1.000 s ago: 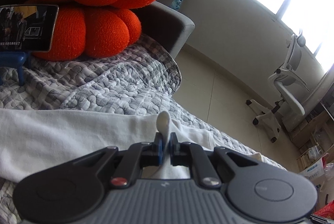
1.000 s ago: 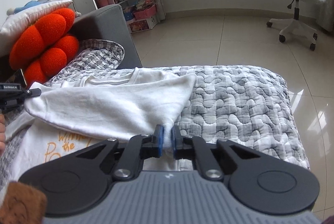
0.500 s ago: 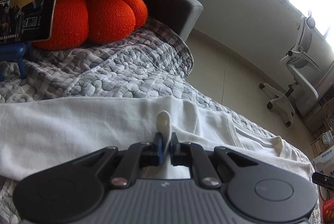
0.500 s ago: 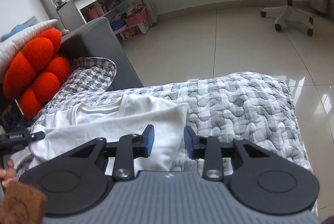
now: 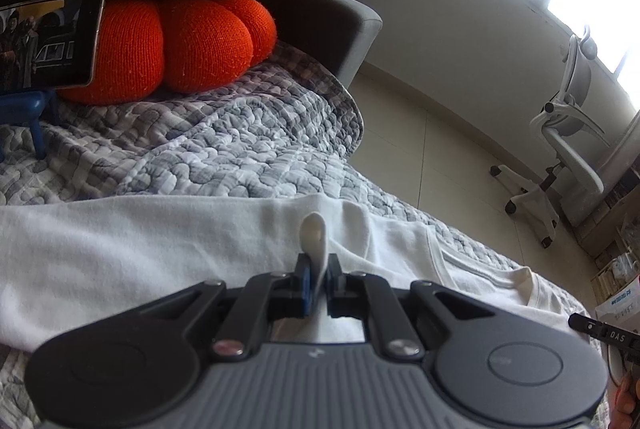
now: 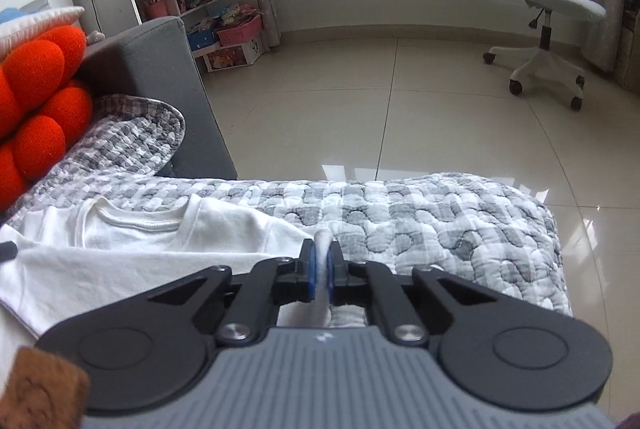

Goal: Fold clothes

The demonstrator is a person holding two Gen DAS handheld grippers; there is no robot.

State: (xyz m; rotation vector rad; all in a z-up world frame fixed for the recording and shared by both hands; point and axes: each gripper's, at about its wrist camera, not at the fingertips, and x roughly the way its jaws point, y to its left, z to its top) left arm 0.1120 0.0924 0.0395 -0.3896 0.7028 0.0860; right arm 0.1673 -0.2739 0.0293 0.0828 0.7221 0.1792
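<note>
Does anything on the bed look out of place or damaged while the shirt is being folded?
Nothing stands out. The white shirt lies on the quilt, pinched by the left gripper and right gripper; no damage or spills are visible.

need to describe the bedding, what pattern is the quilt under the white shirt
A grey and white checked pattern, puffy quilted quilt under the white shirt; clearest in the right wrist view.

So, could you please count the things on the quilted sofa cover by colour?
White: 1, the t-shirt
Orange: 1, the knitted cushion
Blue: 1, the small stand
Black: 1, the phone on that stand
Total: 4
</note>
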